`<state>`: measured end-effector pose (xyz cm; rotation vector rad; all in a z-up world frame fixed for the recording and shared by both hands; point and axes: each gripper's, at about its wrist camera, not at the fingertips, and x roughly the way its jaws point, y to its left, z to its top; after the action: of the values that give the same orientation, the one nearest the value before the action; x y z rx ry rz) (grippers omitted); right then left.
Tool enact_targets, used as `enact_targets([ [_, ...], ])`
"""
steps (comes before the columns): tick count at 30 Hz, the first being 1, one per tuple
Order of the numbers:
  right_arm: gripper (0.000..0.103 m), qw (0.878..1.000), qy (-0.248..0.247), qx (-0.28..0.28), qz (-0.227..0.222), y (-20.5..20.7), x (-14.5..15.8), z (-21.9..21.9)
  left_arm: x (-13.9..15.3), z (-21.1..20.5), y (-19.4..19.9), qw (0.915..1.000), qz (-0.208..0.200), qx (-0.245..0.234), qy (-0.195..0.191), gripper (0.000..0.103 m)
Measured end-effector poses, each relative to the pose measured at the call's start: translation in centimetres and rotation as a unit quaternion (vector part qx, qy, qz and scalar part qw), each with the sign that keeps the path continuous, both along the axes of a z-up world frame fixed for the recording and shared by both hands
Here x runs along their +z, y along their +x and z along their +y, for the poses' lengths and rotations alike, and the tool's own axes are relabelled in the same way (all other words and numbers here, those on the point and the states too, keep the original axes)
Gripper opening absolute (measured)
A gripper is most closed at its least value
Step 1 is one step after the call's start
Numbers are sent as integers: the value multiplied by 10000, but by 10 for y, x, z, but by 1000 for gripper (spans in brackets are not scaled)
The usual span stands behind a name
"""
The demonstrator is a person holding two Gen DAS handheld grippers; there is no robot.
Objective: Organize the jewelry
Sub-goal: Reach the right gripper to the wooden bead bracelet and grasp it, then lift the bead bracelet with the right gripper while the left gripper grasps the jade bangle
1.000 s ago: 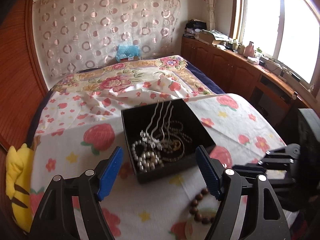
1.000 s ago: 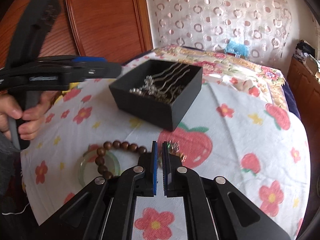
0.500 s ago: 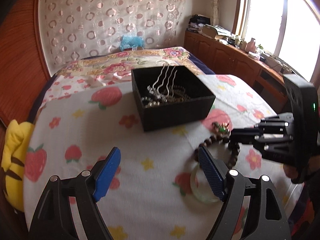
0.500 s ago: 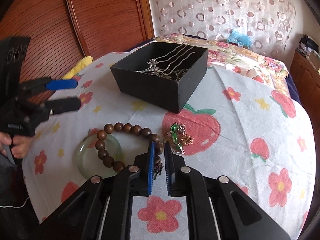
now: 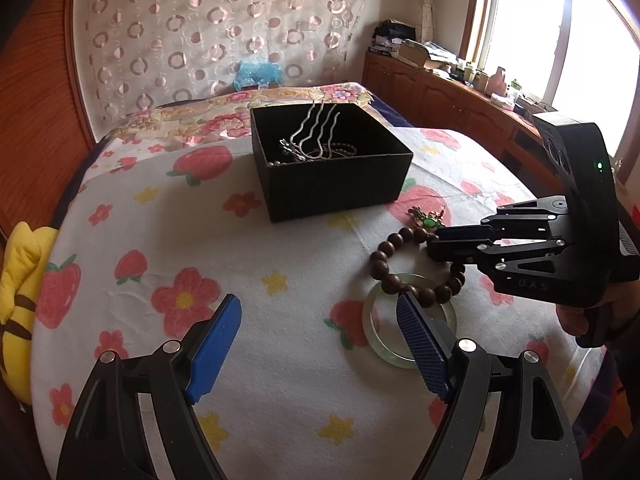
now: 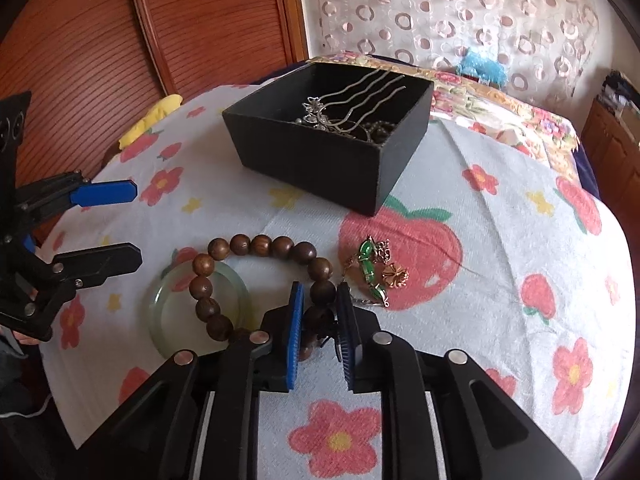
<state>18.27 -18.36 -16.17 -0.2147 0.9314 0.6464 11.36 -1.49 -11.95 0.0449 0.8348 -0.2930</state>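
A black box (image 5: 332,168) (image 6: 332,152) on the flowered cloth holds a silver hair comb (image 6: 344,96) and other jewelry. In front of it lie a brown bead bracelet (image 6: 260,248) (image 5: 400,276), partly over a pale green bangle (image 6: 160,304) (image 5: 376,336), and a green and gold chain piece (image 6: 372,272) (image 5: 428,220). My right gripper (image 6: 318,308) (image 5: 434,242) has its jaws partly open around beads of the bracelet. My left gripper (image 5: 320,336) (image 6: 116,224) is open and empty, above the cloth to the left of the bangle.
A yellow plush toy (image 5: 20,280) lies at the table's left edge. A bed with a floral cover (image 5: 224,112) stands behind the table. Wooden cabinets (image 5: 440,92) run under the window on the right. A wooden panel (image 6: 120,40) stands at the left.
My left gripper has pulled back from above the box and lowered toward the cloth. My right gripper has opened slightly and moved forward around the bracelet's beads.
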Motion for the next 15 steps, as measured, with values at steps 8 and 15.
enact_targets([
  [8, 16, 9973, 391, 69, -614, -18, 39, -9, -3, -9, 0, 9999, 76, -113, 14, 77],
  [15, 16, 9937, 677, 88, -893, -27, 75, -26, -10, -30, -2, 9991, 189, -362, 59, 77],
])
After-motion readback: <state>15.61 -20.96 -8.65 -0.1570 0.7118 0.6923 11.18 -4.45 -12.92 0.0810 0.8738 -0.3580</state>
